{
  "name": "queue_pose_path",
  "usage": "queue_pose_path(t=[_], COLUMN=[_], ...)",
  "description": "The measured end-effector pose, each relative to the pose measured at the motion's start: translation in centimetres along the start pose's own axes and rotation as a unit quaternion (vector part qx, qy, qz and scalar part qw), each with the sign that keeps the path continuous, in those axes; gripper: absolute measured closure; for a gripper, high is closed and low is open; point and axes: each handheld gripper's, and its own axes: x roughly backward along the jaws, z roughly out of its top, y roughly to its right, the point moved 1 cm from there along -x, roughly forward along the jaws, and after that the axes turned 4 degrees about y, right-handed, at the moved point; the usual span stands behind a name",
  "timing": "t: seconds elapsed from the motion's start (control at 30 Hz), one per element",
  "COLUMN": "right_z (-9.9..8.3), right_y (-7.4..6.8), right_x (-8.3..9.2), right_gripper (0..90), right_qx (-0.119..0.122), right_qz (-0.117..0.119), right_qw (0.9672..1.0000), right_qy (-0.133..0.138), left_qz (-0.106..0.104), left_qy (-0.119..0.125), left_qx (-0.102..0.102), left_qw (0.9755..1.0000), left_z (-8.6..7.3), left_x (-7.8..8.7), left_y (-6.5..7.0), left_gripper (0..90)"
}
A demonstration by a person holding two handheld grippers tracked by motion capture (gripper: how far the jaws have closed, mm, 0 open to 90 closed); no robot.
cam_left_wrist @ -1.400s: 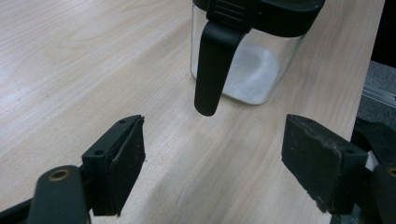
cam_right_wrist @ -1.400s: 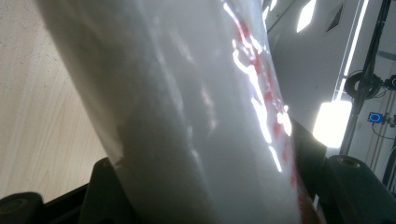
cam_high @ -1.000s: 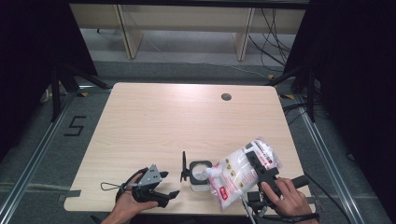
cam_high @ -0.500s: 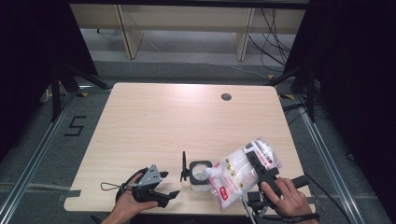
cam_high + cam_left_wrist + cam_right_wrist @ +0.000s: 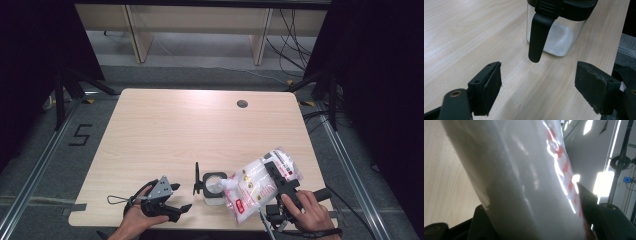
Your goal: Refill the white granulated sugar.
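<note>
Pale wood counter (image 5: pixel 165 130), near edge: the right gripper (image 5: pixel 280 172) has its fingers clamped on a tilted white bag (image 5: pixel 255 187), its corner over the open jar (image 5: pixel 214 187). With the left gripper (image 5: pixel 167 200) idle beside it, fingers spread on nothing, the unsteadied jar might tip, or powder could spill past the rim.

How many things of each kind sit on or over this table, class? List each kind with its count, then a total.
Grippers: 2, the left gripper and the right gripper
Clear jars with a black lid: 1, the jar
White plastic bags with red print: 1, the bag
Total: 4
</note>
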Motion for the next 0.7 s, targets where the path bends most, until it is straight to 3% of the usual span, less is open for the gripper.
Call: queue_pose_path(t=[0.07,0.1,0.37,0.47,0.53,0.57,0.6,0.7], right_z=[0.04,0.00,0.03,-0.03,-0.04,-0.04,-0.10,-0.11], right_y=[0.11,-0.01,-0.16,-0.33,-0.05,-0.21,-0.45,-0.40], right_x=[0.13,0.03,-0.06,-0.02,-0.01,0.17,0.20,0.19], right_gripper=[44.5,44.5,44.6,44.6,44.7,44.7,44.7,44.7], right_qx=[0.000,-0.003,-0.002,-0.015,-0.003,-0.016,-0.031,-0.029], right_qz=[0.009,-0.003,0.005,0.007,0.002,0.013,0.005,0.008], right_qw=[0.9999,1.0000,1.0000,0.9999,1.0000,0.9997,0.9994,0.9995], right_qy=[-0.011,-0.002,0.000,-0.002,0.000,-0.015,-0.014,-0.014], left_qz=[0.003,0.000,0.008,0.001,0.001,0.001,0.001,0.005], left_qy=[0.005,0.000,0.004,0.004,0.009,0.009,0.009,0.006], left_qx=[0.014,0.013,0.011,0.012,0.003,0.004,0.004,0.004], left_qw=[0.9999,0.9999,0.9999,0.9999,1.0000,1.0000,1.0000,1.0000], left_z=[-0.07,-0.04,-0.03,-0.03,0.01,0.02,0.02,0.04], left_x=[-0.07,-0.01,0.03,0.00,-0.04,-0.04,-0.04,0.07], left_y=[0.19,0.15,0.15,0.08,0.01,0.00,0.00,-0.02], left_gripper=[20.9,21.0,20.9,20.9,20.9,20.9,20.9,21.0])
